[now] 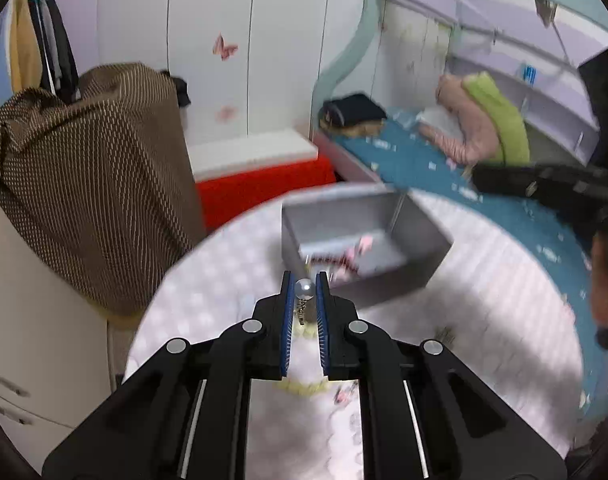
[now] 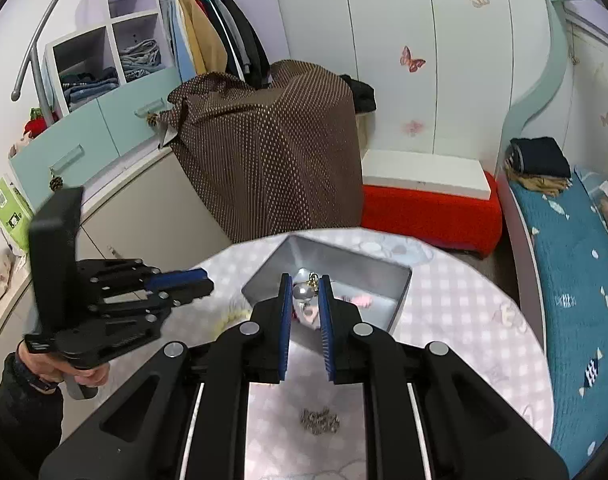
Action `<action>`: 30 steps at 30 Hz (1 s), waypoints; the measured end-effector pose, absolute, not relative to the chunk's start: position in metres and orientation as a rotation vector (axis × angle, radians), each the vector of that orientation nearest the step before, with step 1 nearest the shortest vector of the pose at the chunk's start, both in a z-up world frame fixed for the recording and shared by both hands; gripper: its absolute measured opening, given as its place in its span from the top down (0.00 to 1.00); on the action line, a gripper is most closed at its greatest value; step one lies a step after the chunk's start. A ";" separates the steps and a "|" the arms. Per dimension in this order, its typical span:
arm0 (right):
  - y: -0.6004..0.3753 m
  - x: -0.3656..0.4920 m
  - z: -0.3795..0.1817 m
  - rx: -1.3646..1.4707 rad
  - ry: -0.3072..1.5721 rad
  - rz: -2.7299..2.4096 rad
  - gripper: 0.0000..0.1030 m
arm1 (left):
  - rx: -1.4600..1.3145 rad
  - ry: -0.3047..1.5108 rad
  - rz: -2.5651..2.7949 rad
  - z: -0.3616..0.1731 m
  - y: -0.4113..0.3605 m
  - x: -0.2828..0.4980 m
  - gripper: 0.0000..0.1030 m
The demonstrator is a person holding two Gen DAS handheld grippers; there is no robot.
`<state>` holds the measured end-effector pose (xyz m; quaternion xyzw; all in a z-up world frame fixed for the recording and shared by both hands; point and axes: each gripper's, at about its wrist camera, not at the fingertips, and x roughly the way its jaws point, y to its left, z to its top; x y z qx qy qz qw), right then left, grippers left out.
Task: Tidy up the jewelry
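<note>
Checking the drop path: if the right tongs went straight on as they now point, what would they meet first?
Probably the grey tray. The right tongs, shut on a pearl earring, point over its near rim toward its inside, where pink pieces lie. Depth is unclear.

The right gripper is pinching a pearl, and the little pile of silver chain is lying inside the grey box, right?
Not quite. The right hand-held gripper does pinch a pearl, but the pile of silver chain lies on the tablecloth, outside the grey box, on the side nearer the camera. The right wrist view shows it.
</note>
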<state>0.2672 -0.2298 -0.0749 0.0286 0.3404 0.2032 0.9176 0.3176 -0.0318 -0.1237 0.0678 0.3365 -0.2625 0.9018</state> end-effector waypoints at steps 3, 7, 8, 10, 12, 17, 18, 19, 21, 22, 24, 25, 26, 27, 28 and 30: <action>-0.231 0.278 -0.070 0.054 0.697 0.413 0.89 | 0.107 0.671 -0.556 -0.105 -0.040 0.324 0.90; -0.232 0.293 -0.070 0.055 0.714 0.400 0.89 | 0.058 0.676 -0.571 -0.093 -0.053 0.339 0.90; -0.233 0.299 -0.073 0.058 0.728 0.396 0.89 | 0.039 0.690 -0.576 -0.092 -0.058 0.346 0.90; -0.233 0.306 -0.077 0.064 0.750 0.399 0.88 | 0.025 0.710 -0.570 -0.093 -0.066 0.356 0.90; -0.232 0.311 -0.083 0.066 0.773 0.400 0.88 | 0.011 0.732 -0.573 -0.095 -0.073 0.363 0.90; -0.230 0.319 -0.098 0.066 0.820 0.387 0.88 | -0.004 0.767 -0.561 -0.103 -0.082 0.375 0.89; -0.231 0.320 -0.099 0.072 0.824 0.387 0.88 | -0.008 0.772 -0.555 -0.104 -0.084 0.377 0.89; -0.232 0.320 -0.100 0.076 0.828 0.385 0.88 | -0.007 0.775 -0.553 -0.105 -0.084 0.377 0.89; -0.234 0.320 -0.102 0.084 0.833 0.374 0.83 | 0.002 0.777 -0.537 -0.107 -0.084 0.377 0.78; -0.235 0.320 -0.102 0.090 0.833 0.369 0.81 | 0.003 0.772 -0.524 -0.107 -0.083 0.377 0.63; -0.238 0.319 -0.102 0.098 0.825 0.355 0.72 | -0.005 0.760 -0.502 -0.106 -0.077 0.376 0.34; -0.240 0.319 -0.102 0.100 0.822 0.353 0.69 | -0.013 0.749 -0.487 -0.104 -0.075 0.375 0.27; -0.242 0.318 -0.101 0.104 0.814 0.350 0.59 | -0.019 0.738 -0.479 -0.102 -0.072 0.374 0.18; -0.243 0.318 -0.100 0.107 0.810 0.344 0.42 | -0.023 0.726 -0.472 -0.100 -0.069 0.371 0.16; -0.245 0.317 -0.099 0.111 0.800 0.337 0.36 | -0.024 0.721 -0.469 -0.098 -0.068 0.369 0.14; -0.251 0.314 -0.096 0.121 0.769 0.289 0.09 | -0.033 0.702 -0.456 -0.093 -0.061 0.365 0.09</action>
